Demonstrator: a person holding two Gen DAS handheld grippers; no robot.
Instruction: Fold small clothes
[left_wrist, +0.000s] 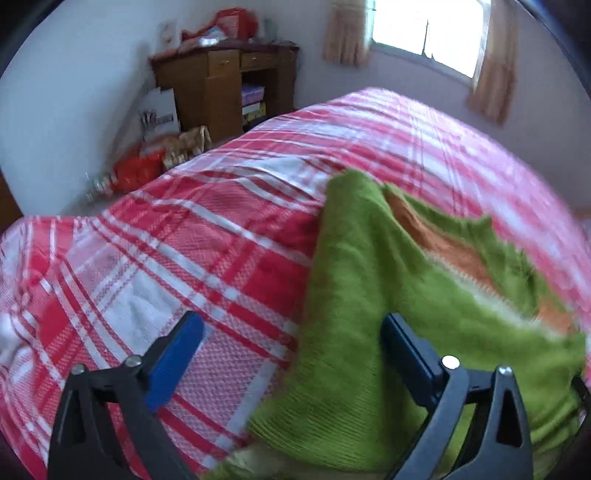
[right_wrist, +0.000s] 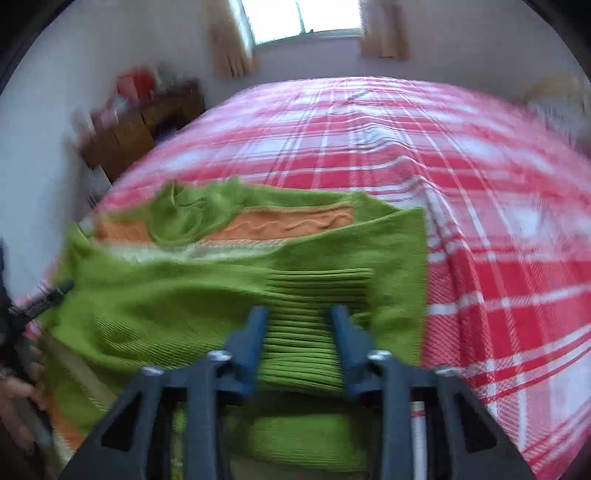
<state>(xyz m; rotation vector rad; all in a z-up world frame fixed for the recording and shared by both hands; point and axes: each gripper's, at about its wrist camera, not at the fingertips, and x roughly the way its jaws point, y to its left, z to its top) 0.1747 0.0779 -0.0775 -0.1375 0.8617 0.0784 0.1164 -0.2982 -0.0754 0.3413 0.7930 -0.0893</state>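
Left wrist view: left gripper gapes wide and empty over the red-and-white plaid bedspread; a fuzzy green knit sweater lies to its right

Right wrist view: right gripper, jaws narrowed, straddles the sweater's ribbed cuff, which runs crosswise, though a firm pinch is unclear

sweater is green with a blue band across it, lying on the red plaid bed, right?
Not quite: the band across the green sweater is orange, not blue, as the right wrist view shows. The rest holds: the sweater lies on the red plaid bed.
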